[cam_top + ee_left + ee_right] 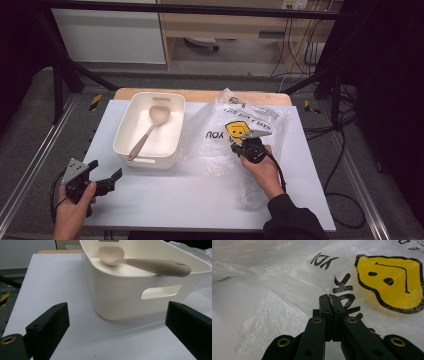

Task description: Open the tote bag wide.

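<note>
While spread flat over the white table (pixel 200 200), covers most of the right half of the high view: a thin clear plastic bag (pixel 215 145), printed with black lettering and a yellow face, mouth side not readable from here. Left of centre, upper part of that view, stands a cream bin (pixel 150 95) with cut-out handles. Inside it lies a beige spoon (pixel 147 132), bowl toward the top of the frame, handle leaning on the near rim.

Right of centre, low on the bag, sits the right gripper (pixel 235 146). Claw pressed fully together, tips down among the lettering beside the yellow face, seemingly with a small ridge of film nipped between them (too thin to be sure how much). Lower left, just off the bin's near corner, hovers the left gripper (pixel 106 170). Claw spread wide, nothing between, aimed at the bin's near wall.

Step in hand, by the look of it: taking first hold of the bag's upper layer. Next move calls for a gentle lift to part the layers and check the pinch, then a second hold from the spread claw to open the bag.
</note>
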`<control>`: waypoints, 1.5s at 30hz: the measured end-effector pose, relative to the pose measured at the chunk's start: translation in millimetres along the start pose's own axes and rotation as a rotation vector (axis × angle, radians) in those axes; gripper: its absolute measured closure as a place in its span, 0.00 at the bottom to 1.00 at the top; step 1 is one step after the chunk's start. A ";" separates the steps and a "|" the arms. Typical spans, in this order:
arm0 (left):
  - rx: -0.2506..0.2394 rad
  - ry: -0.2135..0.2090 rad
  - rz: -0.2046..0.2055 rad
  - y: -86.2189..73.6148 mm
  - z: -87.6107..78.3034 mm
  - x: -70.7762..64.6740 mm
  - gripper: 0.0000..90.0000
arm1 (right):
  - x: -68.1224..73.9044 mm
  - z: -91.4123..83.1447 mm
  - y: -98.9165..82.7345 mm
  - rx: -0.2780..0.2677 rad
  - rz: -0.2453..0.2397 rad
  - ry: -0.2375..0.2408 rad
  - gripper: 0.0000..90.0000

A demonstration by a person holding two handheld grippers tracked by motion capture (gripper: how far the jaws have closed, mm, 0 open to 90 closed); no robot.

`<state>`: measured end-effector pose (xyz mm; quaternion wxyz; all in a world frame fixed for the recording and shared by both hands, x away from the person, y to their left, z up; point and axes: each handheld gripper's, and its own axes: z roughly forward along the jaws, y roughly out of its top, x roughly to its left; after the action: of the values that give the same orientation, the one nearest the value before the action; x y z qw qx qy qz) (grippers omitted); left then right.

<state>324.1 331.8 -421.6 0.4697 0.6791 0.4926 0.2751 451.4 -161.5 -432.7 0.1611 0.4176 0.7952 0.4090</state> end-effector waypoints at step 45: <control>-0.058 -0.040 -0.006 11.9 -17.3 -5.3 0.05 | -1.8 -34.2 21.2 -0.142 0.047 0.031 1.00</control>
<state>312.6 332.4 -403.2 0.4997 0.6692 0.4768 0.2742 443.3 -173.8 -395.2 0.1683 0.4175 0.7566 0.4744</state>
